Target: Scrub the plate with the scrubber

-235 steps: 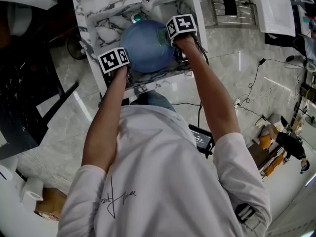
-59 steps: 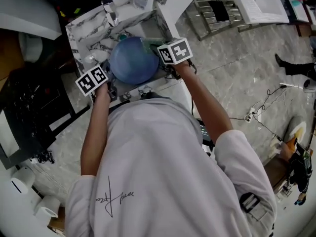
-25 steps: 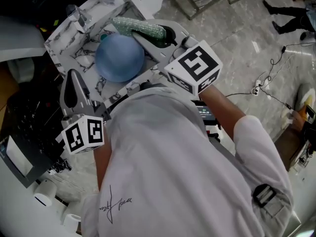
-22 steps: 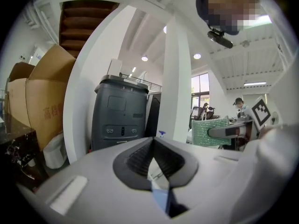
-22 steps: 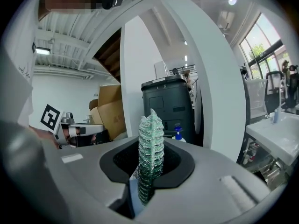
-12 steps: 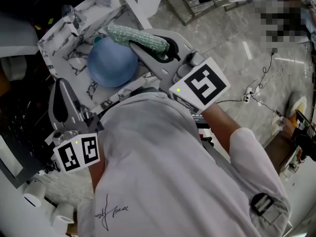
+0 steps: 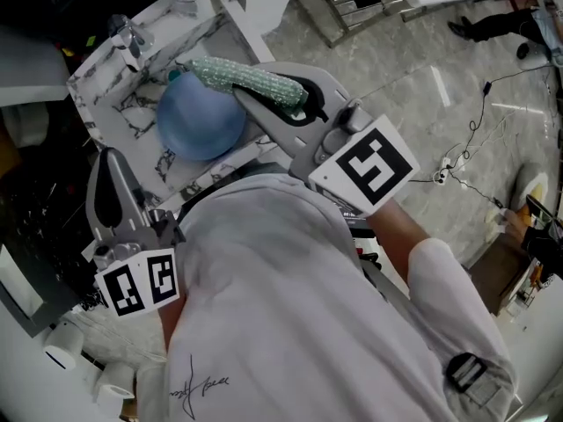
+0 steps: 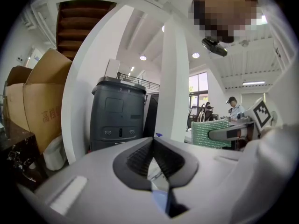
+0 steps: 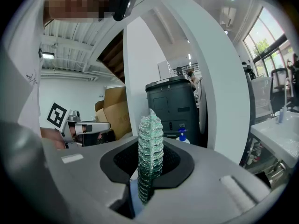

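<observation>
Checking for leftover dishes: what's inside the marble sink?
A blue plate lies in the sink, with the green scrubber held over its far edge. Anything beneath the plate is covered.

A dark grey bin (image 8: 119, 115) stands before a white arch (image 8: 86, 73). Left of it are cardboard boxes (image 8: 42, 101); right of it, a white pillar (image 8: 175, 83) and bright windows (image 8: 198, 90); above it, round ceiling lights (image 8: 143, 58).

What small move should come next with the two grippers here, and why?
Probably lower the right gripper so the green mesh scrubber it grips meets the round blue plate in the marbled sink. The scrubber seems lifted over the plate's far edge; the left gripper is shut, empty, away from the sink.
</observation>
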A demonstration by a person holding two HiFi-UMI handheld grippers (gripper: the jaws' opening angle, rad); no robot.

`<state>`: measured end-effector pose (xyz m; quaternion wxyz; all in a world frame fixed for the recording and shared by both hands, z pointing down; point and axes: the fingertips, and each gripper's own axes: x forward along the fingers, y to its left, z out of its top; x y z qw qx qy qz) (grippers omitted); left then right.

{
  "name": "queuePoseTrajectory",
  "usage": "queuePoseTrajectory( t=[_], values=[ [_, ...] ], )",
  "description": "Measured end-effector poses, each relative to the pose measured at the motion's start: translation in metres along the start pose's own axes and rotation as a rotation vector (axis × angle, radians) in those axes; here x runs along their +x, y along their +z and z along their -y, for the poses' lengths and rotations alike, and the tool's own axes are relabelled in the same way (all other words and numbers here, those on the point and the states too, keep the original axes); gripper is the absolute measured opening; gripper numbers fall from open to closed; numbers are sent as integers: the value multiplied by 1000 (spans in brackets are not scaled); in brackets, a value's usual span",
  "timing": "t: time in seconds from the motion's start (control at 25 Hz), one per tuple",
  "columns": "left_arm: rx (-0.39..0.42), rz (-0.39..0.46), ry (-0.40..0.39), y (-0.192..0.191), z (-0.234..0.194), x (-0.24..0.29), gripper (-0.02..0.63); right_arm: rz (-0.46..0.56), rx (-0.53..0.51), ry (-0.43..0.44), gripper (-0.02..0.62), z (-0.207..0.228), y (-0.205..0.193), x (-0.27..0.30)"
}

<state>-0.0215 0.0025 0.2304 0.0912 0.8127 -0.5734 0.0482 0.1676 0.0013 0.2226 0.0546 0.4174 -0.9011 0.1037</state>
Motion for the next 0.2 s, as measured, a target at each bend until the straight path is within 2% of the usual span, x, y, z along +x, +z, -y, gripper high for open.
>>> queuePoseTrajectory(
  t=[0.2],
  values=[
    [7, -6, -5, 4, -5, -1, 52, -33, 41, 1, 55, -8, -4, 0]
  ],
)
